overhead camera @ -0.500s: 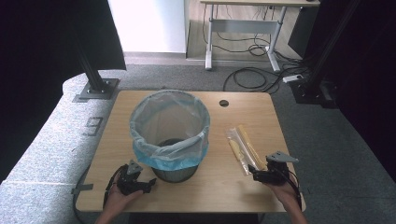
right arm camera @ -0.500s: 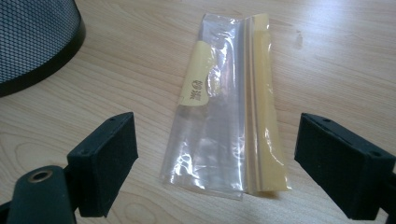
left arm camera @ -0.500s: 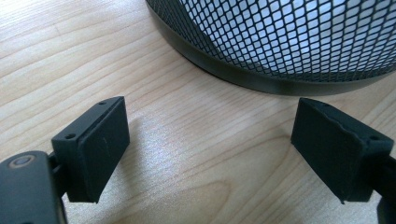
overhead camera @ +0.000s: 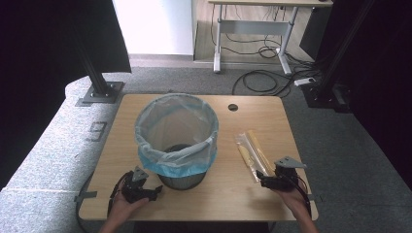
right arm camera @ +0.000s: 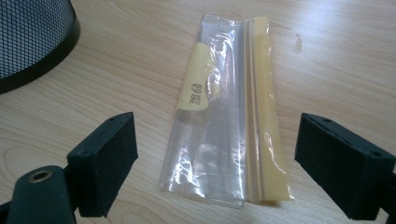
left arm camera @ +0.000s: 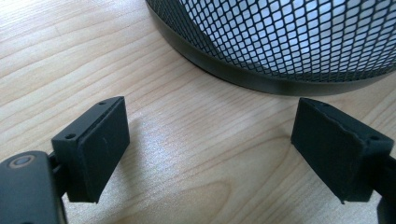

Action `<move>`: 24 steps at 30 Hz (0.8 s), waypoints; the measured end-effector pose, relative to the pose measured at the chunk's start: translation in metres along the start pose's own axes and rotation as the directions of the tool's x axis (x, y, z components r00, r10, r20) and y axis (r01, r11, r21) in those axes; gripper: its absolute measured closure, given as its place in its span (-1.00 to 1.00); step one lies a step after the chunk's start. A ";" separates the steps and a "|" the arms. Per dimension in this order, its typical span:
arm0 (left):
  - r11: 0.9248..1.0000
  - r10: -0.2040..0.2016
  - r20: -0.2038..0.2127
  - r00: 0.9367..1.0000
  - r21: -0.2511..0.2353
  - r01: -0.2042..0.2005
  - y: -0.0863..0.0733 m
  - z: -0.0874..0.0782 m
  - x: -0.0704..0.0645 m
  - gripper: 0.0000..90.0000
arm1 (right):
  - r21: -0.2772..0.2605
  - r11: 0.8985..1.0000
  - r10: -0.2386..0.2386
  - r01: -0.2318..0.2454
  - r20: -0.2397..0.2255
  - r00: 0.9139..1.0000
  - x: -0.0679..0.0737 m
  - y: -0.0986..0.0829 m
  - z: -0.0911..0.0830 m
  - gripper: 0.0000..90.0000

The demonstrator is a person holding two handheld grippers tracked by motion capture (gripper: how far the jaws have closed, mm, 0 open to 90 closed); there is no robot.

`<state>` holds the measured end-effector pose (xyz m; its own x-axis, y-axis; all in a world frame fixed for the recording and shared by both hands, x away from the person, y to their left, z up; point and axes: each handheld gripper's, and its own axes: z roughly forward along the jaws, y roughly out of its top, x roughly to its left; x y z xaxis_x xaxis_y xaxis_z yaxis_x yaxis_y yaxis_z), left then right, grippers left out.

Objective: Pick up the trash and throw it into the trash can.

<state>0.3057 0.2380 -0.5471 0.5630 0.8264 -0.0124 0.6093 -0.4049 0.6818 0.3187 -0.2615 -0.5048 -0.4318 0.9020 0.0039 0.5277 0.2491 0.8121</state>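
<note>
A black mesh wastebasket [overhead camera: 177, 145] lined with a pale blue plastic bag [overhead camera: 176, 127] stands on the wooden table [overhead camera: 228, 194], left of centre. Its mesh wall [left arm camera: 299, 37] rises just beyond my left gripper [left arm camera: 210, 149], whose jaws are wide apart with bare wood between them. In the high view the left gripper [overhead camera: 145, 190] rests at the basket's front left. To the right lies a clear zip bag with a yellow strip [overhead camera: 252, 153]. My right gripper [right arm camera: 217, 161] stands open just short of the zip bag's [right arm camera: 229, 121] near end, also seen as right gripper [overhead camera: 272, 180].
A round cable hole [overhead camera: 233, 107] sits in the table's far edge. Grey carpet surrounds the table, with a black stand base [overhead camera: 99, 92] at the far left and cables and a desk frame [overhead camera: 252, 29] beyond. The basket's rim [right arm camera: 32, 42] shows left of the right gripper.
Both grippers have shifted only slightly; the basket and the zip bag lie where they were.
</note>
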 end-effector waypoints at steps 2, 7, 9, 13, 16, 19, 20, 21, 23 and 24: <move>1.000 0.000 0.000 1.000 0.000 0.000 0.000 0.000 0.000 -0.75 | 0.002 1.000 -0.002 0.002 0.001 1.000 0.000 0.000 0.001 -0.72; 1.000 0.000 0.000 1.000 0.000 0.000 0.000 0.000 0.000 -0.75 | 0.008 1.000 0.000 0.000 0.009 1.000 -0.001 0.000 0.002 -0.72; 1.000 0.000 0.000 1.000 0.000 0.000 0.000 0.000 0.000 -0.75 | 0.011 1.000 0.001 -0.002 0.013 1.000 -0.001 0.000 0.002 -0.72; 1.000 0.000 0.000 1.000 0.000 0.000 0.000 0.000 0.000 -0.75 | 0.015 1.000 0.010 -0.010 0.023 1.000 -0.001 0.002 0.005 -0.72; 1.000 0.000 0.000 1.000 0.000 0.000 0.000 0.000 0.000 -0.75 | 0.008 1.000 0.017 -0.017 0.025 1.000 0.000 0.004 0.006 -0.72; 1.000 0.000 0.001 1.000 0.000 0.000 0.000 0.000 0.000 -0.75 | 0.000 1.000 0.013 -0.014 0.027 1.000 0.001 0.006 0.008 -0.72; 1.000 0.000 0.001 1.000 0.000 0.000 0.000 0.000 0.000 -0.75 | 0.000 1.000 0.013 -0.014 0.027 1.000 0.001 0.006 0.008 -0.72; 1.000 0.000 0.000 1.000 0.000 0.000 0.000 0.000 0.000 -0.75 | -0.003 1.000 0.017 -0.017 0.029 0.999 0.002 0.007 0.009 -0.72; 1.000 0.001 0.002 1.000 0.000 -0.001 0.000 0.000 0.000 -0.75 | -0.006 1.000 0.018 -0.017 0.032 0.999 0.002 0.008 0.010 -0.72; 1.000 0.001 0.002 1.000 0.000 -0.001 0.000 0.000 0.000 -0.75 | -0.006 1.000 0.018 -0.017 0.032 0.999 0.002 0.008 0.010 -0.72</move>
<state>0.3057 0.2380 -0.5471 0.5644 0.8254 -0.0134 0.6090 -0.4053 0.6819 0.3292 -0.2537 -0.5045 -0.3991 0.9169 -0.0002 0.5311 0.2314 0.8151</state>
